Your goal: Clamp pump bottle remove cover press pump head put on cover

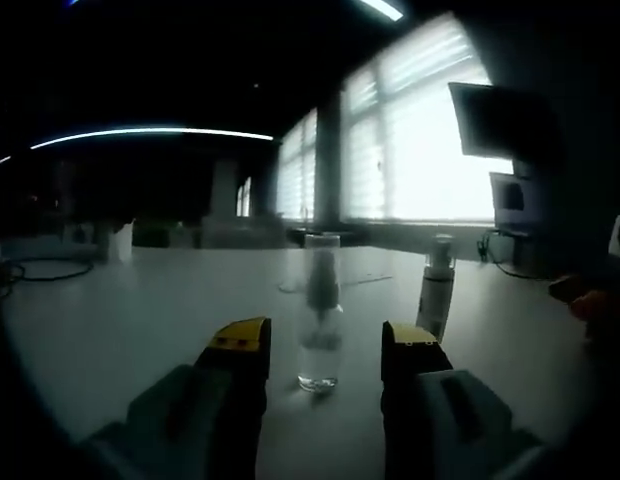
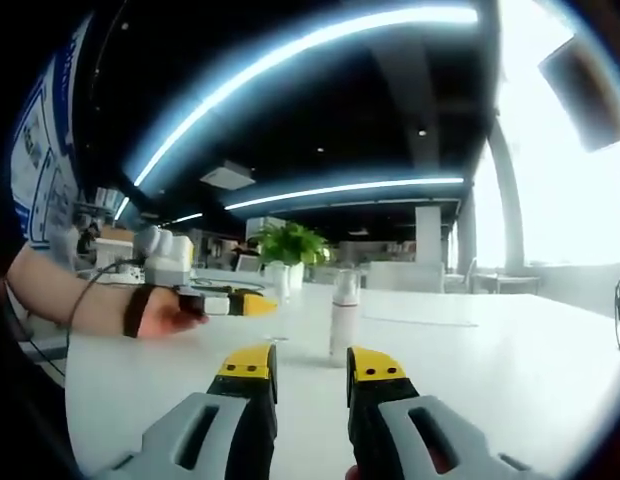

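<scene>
A clear pump bottle (image 1: 320,310) with a transparent cover stands upright on the white table (image 1: 140,320). My left gripper (image 1: 325,348) is open, and its yellow-tipped jaws flank the bottle's lower half without touching it. A second, white pump bottle (image 1: 437,290) stands a little to the right and farther back. In the right gripper view the white pump bottle (image 2: 344,315) stands just beyond my open right gripper (image 2: 312,368), with nothing between the jaws. The left gripper (image 2: 240,303) comes in from the left there, held by a person's hand (image 2: 170,312).
A potted plant (image 2: 290,245) and white containers stand at the table's far side. A dark cable loop (image 1: 50,268) lies at the far left of the table. Monitors (image 1: 500,120) hang by bright windows on the right. An orange object (image 1: 590,300) sits at the table's right edge.
</scene>
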Demonstrator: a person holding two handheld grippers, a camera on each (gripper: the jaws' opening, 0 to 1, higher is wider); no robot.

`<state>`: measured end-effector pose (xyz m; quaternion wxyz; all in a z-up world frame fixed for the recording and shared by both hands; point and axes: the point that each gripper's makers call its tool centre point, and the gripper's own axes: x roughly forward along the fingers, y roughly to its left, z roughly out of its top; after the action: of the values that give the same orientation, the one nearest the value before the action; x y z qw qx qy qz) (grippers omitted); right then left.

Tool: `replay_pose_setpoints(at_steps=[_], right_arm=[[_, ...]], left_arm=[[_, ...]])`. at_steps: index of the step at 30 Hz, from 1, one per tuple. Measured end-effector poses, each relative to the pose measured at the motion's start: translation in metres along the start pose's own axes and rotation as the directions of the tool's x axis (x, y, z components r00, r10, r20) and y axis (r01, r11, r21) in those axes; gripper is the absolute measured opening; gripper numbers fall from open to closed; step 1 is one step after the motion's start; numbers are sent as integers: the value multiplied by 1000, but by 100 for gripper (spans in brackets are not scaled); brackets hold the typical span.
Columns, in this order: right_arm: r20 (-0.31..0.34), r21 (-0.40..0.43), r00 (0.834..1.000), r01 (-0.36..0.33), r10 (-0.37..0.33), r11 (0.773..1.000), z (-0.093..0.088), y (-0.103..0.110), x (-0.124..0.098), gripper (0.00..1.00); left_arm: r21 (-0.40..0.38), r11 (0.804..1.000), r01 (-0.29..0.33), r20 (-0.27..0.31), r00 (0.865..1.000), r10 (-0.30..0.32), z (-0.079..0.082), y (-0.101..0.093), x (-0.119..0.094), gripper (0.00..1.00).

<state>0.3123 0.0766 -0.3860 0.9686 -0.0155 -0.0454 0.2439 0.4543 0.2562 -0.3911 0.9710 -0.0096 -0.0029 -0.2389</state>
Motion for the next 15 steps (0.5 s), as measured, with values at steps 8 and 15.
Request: replay_pose_setpoints(at_steps=[8,15], right_arm=[[1,4,1000,-2,2,1000,0,0,0,22],[5,6,1000,-5,5,1000,1,1,0,22]], left_arm=[[5,1000,-17,1,1000,17,-1,-2,12,35],[26,1000,2,-10,1000,-2,-7,-6,20,33]])
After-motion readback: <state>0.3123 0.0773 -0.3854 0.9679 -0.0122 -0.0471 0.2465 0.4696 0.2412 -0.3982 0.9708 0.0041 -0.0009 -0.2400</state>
